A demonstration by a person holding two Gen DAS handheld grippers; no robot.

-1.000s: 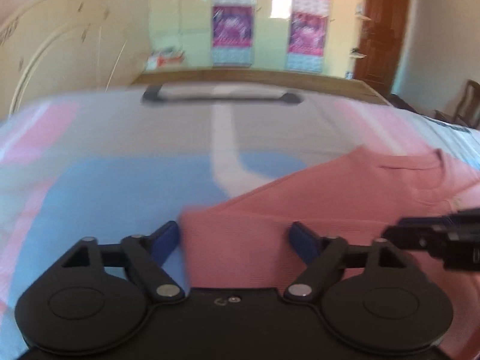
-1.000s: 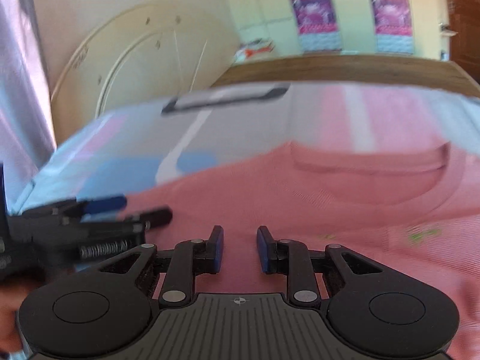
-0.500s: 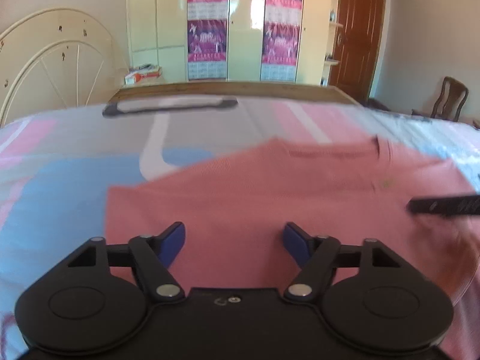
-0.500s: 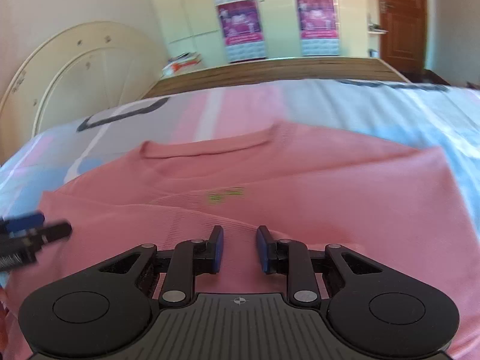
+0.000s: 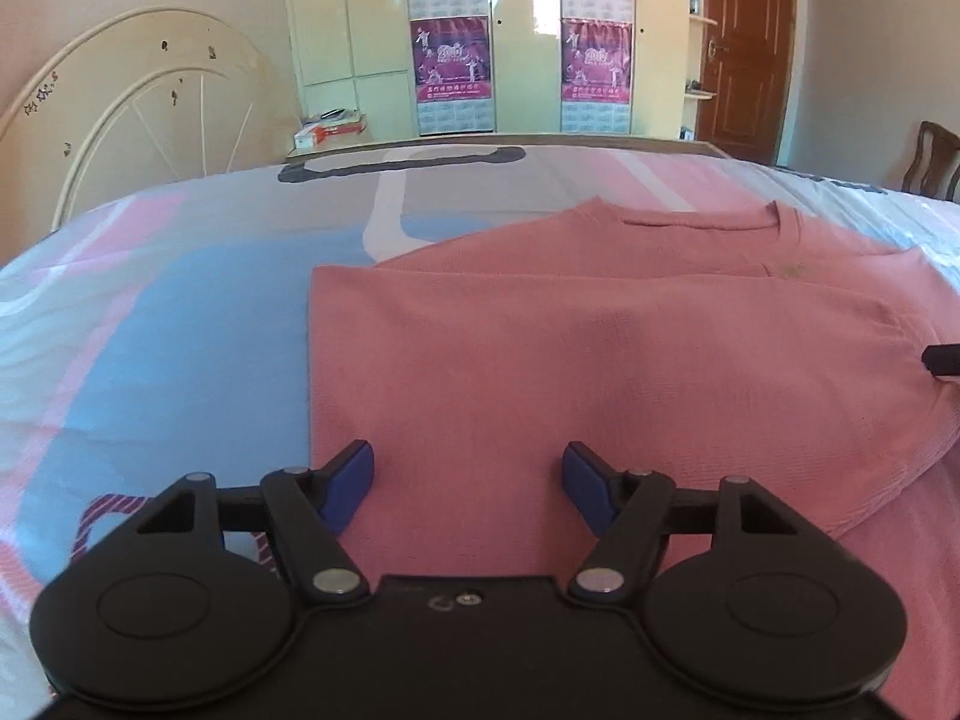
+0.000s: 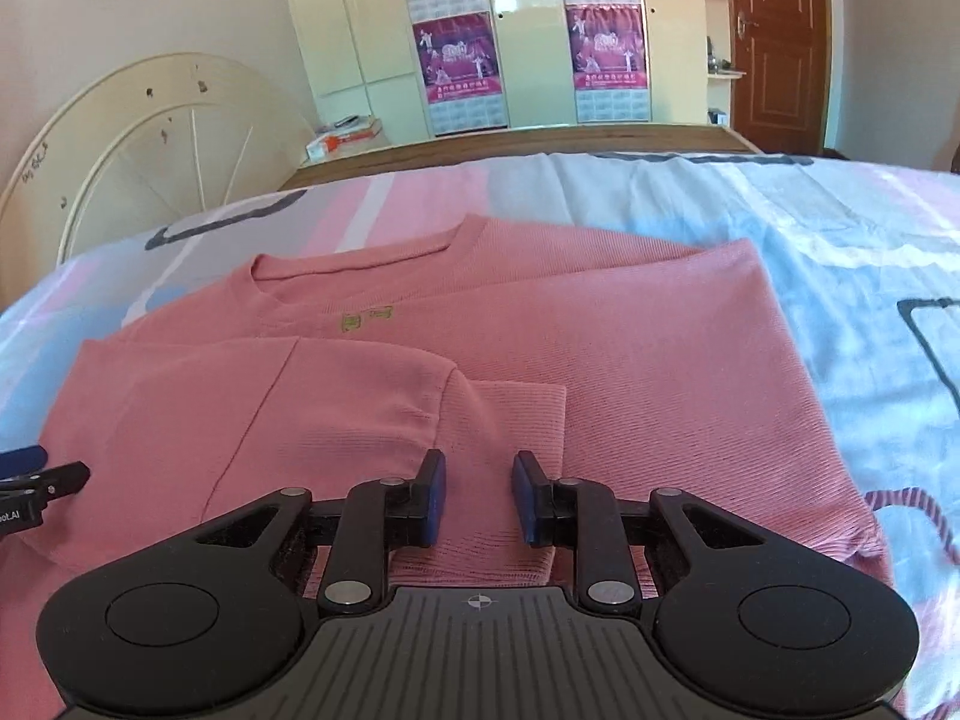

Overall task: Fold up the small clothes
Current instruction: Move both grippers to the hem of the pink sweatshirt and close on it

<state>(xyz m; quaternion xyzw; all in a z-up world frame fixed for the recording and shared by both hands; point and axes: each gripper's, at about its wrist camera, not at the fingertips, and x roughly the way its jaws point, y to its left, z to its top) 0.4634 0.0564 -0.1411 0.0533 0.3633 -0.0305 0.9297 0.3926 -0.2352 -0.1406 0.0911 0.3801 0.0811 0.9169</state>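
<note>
pink T-shirt (image 6: 630,372): fine ribbed knit cloth, matt
bedsheet (image 5: 180,360): smooth printed cloth
right tool (image 6: 477,495): matt black plastic, blue pads
door (image 5: 750,42): glossy brown wood

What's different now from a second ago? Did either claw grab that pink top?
Neither grabbed it. Both claws drew apart across the pink top: the right claw slid toward its right half, while the left claw, its jaws just closing somewhat on nothing, now frames the left edge. The top stayed flat on the bedsheet, one side folded over.
</note>
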